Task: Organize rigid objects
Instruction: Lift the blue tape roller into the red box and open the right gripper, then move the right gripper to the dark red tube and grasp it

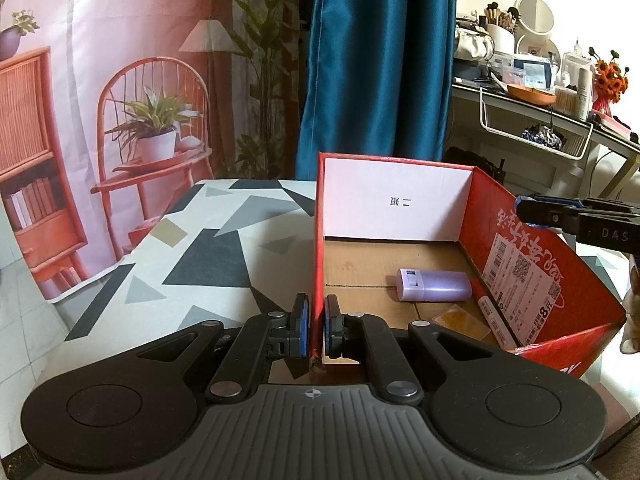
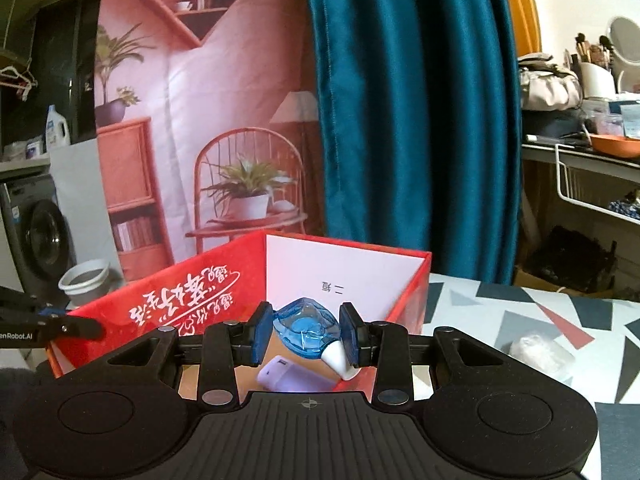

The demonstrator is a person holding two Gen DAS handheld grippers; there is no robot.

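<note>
A red cardboard box (image 1: 520, 272) with a white inner wall stands open on the table. My left gripper (image 1: 316, 328) is shut on the near end of its left wall. Inside lie a purple container (image 1: 434, 285), a white pen (image 1: 496, 320) and an amber square piece (image 1: 464, 320). My right gripper (image 2: 306, 334) is shut on a clear blue dispenser (image 2: 304, 320) with a white tip, held over the box (image 2: 180, 292) above the purple container (image 2: 288, 376). From the left wrist view, the right gripper (image 1: 524, 212) hangs above the box's right wall.
The table wears a grey, black and white patterned cloth (image 1: 200, 248). A clear plastic lump (image 2: 536, 348) lies on it right of the box. A blue curtain (image 1: 380, 60) and a printed backdrop hang behind. A cluttered shelf (image 1: 540, 92) stands at the far right.
</note>
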